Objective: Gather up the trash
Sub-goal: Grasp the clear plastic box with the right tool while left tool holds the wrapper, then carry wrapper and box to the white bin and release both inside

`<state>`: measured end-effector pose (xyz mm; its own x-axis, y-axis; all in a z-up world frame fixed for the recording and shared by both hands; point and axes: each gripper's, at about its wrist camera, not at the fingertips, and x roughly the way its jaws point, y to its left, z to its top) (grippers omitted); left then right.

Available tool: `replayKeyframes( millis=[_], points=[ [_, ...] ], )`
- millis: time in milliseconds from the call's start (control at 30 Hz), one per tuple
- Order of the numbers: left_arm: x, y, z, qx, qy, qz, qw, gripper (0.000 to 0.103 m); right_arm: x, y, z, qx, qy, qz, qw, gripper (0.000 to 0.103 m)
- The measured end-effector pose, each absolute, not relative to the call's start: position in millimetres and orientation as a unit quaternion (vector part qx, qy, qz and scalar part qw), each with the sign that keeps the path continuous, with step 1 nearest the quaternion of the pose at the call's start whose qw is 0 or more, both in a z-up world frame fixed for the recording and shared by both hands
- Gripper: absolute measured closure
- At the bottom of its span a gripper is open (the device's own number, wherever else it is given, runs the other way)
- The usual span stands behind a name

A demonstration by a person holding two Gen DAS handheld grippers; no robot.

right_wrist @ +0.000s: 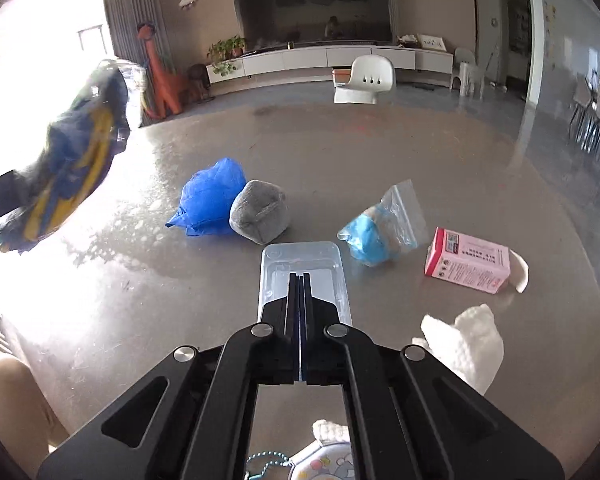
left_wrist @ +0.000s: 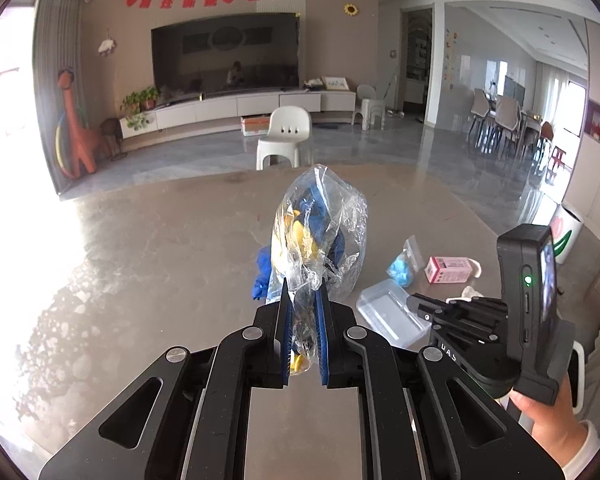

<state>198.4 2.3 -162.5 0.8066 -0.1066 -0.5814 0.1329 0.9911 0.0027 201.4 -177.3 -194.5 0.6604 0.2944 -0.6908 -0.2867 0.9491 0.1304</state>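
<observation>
My left gripper is shut on a clear plastic bag with blue and yellow contents, held above the grey table. The bag also shows at the left of the right wrist view. My right gripper is shut and empty, its tips over a clear plastic tray. On the table lie a blue plastic bag, a grey cloth lump, a zip bag with blue stuff, a pink carton and white tissue.
A white stool stands beyond the table's far edge. A TV cabinet runs along the back wall. A dining set is at the right. A keychain trinket lies under my right gripper.
</observation>
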Motion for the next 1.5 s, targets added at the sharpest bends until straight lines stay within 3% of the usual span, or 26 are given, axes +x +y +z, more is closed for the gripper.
replayKeyframes(
  millis=[33,67,633,667,767,1100,1500],
  points=[
    [196,3,-161,0.022,0.302,-0.064,0.951,0.094,200,-178,-193,0.004,0.375,0.154,0.914,0.053],
    [193,3,-163,0.021,0.302,-0.065,0.951,0.094,200,-178,-190,0.003,0.365,0.151,0.919,0.033],
    [200,10,-163,0.014,0.311,-0.056,0.949,0.094,226,-155,-238,-0.056,0.426,0.13,0.894,0.034],
    [200,9,-162,0.014,0.311,-0.056,0.949,0.094,227,-156,-241,-0.049,0.431,0.134,0.891,0.044],
    [196,7,-163,0.015,0.309,-0.059,0.949,0.093,226,-161,-237,-0.033,0.42,0.133,0.897,0.045],
    [183,-3,-153,0.025,0.294,-0.084,0.952,0.093,161,-201,-153,0.018,0.333,0.139,0.932,0.045],
    [152,-117,-146,0.049,0.279,-0.209,0.936,0.093,46,-331,-93,0.041,0.274,0.021,0.961,0.045]
  ],
)
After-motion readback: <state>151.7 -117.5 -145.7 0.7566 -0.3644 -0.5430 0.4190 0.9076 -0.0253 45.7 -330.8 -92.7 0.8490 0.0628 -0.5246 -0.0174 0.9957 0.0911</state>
